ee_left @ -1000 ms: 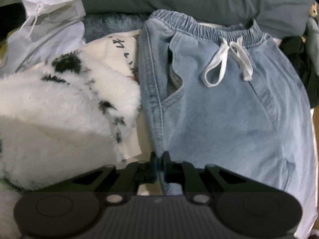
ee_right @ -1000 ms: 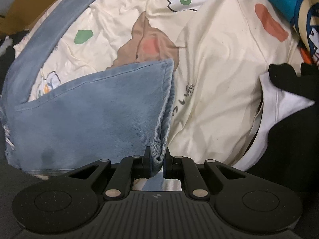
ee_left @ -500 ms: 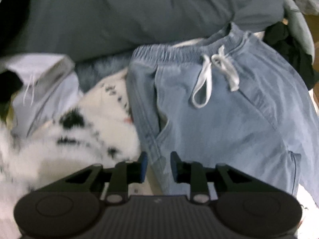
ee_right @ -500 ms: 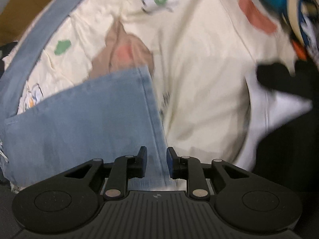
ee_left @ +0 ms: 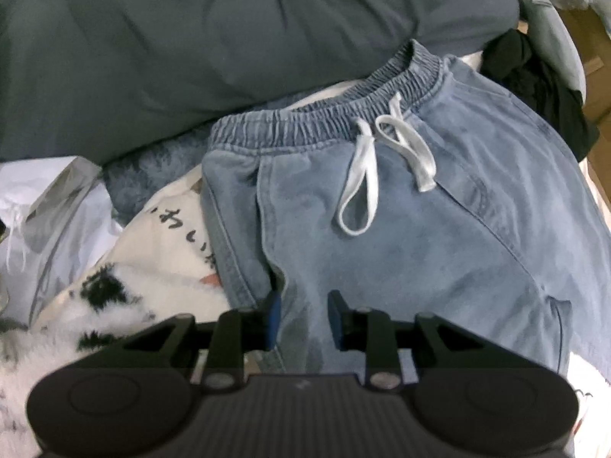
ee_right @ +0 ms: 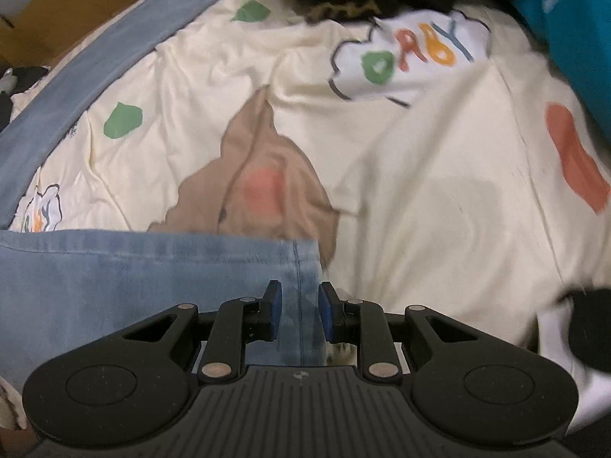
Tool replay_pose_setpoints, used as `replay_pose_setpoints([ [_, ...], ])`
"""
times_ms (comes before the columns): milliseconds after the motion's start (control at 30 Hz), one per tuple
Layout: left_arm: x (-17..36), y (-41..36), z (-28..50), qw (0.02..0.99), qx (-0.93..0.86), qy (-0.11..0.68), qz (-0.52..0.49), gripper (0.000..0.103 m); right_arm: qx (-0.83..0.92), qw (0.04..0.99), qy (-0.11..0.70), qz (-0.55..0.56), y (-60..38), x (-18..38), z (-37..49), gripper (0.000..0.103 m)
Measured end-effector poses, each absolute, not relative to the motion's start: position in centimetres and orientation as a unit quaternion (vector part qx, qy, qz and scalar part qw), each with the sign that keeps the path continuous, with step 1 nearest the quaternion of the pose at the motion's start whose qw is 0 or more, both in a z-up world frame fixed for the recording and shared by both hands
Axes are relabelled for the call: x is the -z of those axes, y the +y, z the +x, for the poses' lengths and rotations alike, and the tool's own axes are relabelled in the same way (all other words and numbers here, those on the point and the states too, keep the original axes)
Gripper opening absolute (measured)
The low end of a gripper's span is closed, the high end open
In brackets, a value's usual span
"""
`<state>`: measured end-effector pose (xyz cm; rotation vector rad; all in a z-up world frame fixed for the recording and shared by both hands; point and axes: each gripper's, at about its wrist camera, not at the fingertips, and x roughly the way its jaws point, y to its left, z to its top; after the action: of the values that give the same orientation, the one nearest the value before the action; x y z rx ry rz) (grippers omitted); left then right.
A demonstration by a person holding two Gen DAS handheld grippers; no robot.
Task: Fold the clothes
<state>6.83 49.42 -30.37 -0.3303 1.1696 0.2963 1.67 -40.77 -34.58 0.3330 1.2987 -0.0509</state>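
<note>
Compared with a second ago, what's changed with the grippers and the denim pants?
Both let go. The left hand-held gripper opened off the denim pants by the side pocket; the right hand-held gripper opened off the leg hem, which now lies flat. The pants remain on the cream printed bedding.

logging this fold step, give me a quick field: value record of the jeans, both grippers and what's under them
garment: light blue jeans, waistband and white drawstring showing
left gripper: open, jaws just opened, denim below, not pinched
right gripper: open, jaws just opened, over the leg hem
underneath: cream printed sheet
beside: white and black fluffy item
</note>
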Motion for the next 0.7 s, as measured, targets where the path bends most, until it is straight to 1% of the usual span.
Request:
replay_pose_setpoints([
  [33, 30.4, 49.3, 7.0, 0.810, -0.139, 0.549, -0.154, 0.031, 0.024, 0.784, 0.602, 0.150, -40.7, 34.9, 1.9, 0.023],
  [67, 30.5, 49.3, 7.2, 0.809, -0.137, 0.551, -0.154, 0.034, 0.024, 0.784, 0.602, 0.147, -40.7, 35.2, 2.1, 0.028],
  [100, 30.6, 49.2, 7.3, 0.808, -0.135, 0.553, -0.152, 0.035, 0.024, 0.785, 0.603, 0.143, -40.7, 35.5, 2.3, 0.037],
  [133, 30.7, 49.0, 7.5, 0.808, -0.133, 0.554, -0.150, 0.039, 0.024, 0.785, 0.604, 0.139, -40.6, 35.8, 2.4, 0.039],
  [167, 30.8, 48.9, 7.6, 0.808, -0.131, 0.556, -0.147, 0.044, 0.025, 0.784, 0.605, 0.134, -40.5, 36.1, 2.5, 0.041],
  [233, 30.8, 48.5, 7.7, 0.807, -0.126, 0.558, -0.143, 0.047, 0.021, 0.786, 0.605, 0.129, -40.3, 36.6, 2.7, 0.041],
  [333, 30.5, 48.7, 8.1, 0.811, -0.129, 0.555, -0.136, 0.045, 0.006, 0.790, 0.603, 0.111, -39.5, 37.1, 3.1, 0.041],
  [400, 29.9, 49.2, 8.4, 0.815, -0.138, 0.546, -0.138, 0.044, -0.008, 0.793, 0.604, 0.081, -38.5, 37.2, 3.4, 0.028],
  [433, 29.6, 49.6, 8.6, 0.816, -0.143, 0.542, -0.141, 0.043, -0.012, 0.793, 0.605, 0.066, -38.1, 37.1, 3.6, 0.025],
  [467, 29.3, 49.9, 8.8, 0.817, -0.145, 0.540, -0.142, 0.043, -0.010, 0.793, 0.607, 0.056, -37.9, 37.0, 3.7, 0.014],
  [600, 28.6, 50.5, 9.3, 0.822, -0.139, 0.536, -0.136, 0.038, 0.013, 0.800, 0.597, 0.055, -38.3, 35.7, 3.3, 0.012],
  [700, 29.1, 50.1, 9.6, 0.816, -0.129, 0.546, -0.135, 0.029, 0.027, 0.807, 0.588, 0.049, -38.3, 34.6, 3.1, 0.011],
])
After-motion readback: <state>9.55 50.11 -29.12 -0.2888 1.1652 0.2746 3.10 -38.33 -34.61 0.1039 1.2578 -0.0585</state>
